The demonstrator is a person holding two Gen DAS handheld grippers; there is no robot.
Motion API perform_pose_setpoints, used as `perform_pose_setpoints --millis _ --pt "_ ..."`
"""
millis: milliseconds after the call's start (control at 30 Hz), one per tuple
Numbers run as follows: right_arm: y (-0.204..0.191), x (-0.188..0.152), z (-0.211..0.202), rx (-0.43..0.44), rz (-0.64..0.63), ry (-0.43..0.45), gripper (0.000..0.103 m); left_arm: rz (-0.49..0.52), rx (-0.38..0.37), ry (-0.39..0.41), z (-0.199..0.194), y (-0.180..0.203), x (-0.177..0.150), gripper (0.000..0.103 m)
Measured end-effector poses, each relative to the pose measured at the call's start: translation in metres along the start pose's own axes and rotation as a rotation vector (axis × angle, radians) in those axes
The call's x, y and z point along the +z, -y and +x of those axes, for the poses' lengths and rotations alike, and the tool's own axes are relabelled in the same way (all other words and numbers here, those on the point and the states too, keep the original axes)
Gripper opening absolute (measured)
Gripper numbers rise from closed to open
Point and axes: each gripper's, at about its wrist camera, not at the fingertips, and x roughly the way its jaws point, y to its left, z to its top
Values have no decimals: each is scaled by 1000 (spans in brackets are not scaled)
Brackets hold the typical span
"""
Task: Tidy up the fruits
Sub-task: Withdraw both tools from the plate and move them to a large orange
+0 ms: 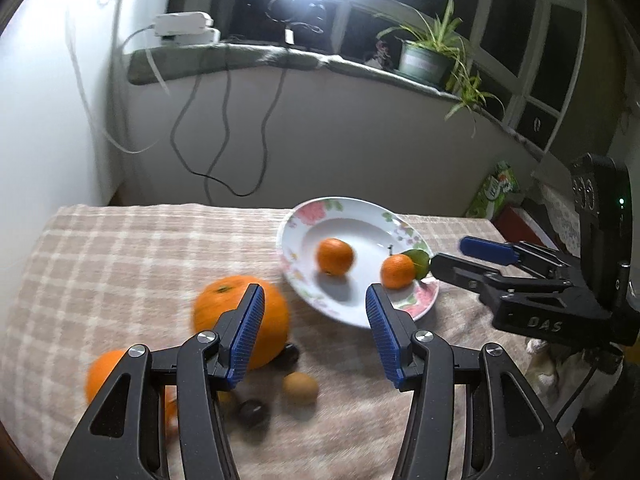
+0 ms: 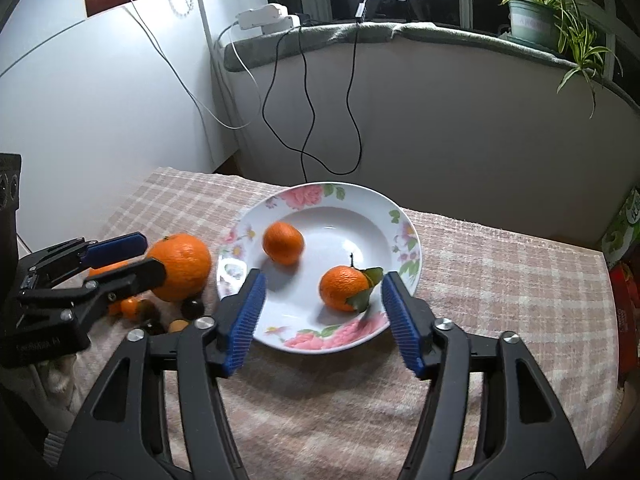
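Note:
A flowered white plate (image 1: 416,306) (image 2: 320,340) on the checked cloth holds a plain tangerine (image 1: 335,256) (image 2: 283,242) and a tangerine with green leaves (image 1: 397,271) (image 2: 344,288). Left of the plate lie a large orange (image 1: 276,316) (image 2: 182,266), a second orange (image 1: 103,372), a tan round fruit (image 1: 301,389) (image 2: 178,325) and dark chestnut-like pieces (image 1: 253,412) (image 2: 191,307). My left gripper (image 1: 316,326) (image 2: 134,254) is open and empty, its left pad in front of the large orange. My right gripper (image 2: 322,312) (image 1: 460,256) is open and empty over the plate's near rim.
The table's far edge meets a white wall with hanging black cables (image 2: 308,120). A windowsill above holds a potted plant (image 1: 424,60) (image 2: 530,20) and a white power strip (image 1: 182,26) (image 2: 266,16). A green carton (image 1: 494,194) stands off the table's right end.

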Motion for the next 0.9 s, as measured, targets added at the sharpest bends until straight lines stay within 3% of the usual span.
perform_pose_setpoints --millis 100,167,233,300,667,900 --pt "-6 1 -7 11 -5 15 77 -22 29 17 -16 -15 -5 54" --pt "-11 1 -12 24 -9 22 82 -41 48 27 -28 -27 -11 64" --pt "-17 1 -16 36 -13 30 91 -55 67 32 -37 -38 -16 65" --pt "-23 2 -19 49 -17 36 94 -72 87 31 -46 -49 -22 70" --pt "-63 0 -15 128 -78 6 95 -169 145 3 -78 -100 -60 72" --pt "-93 -1 -8 229 -91 -30 95 -206 127 -18 -82 -111 -75 72"
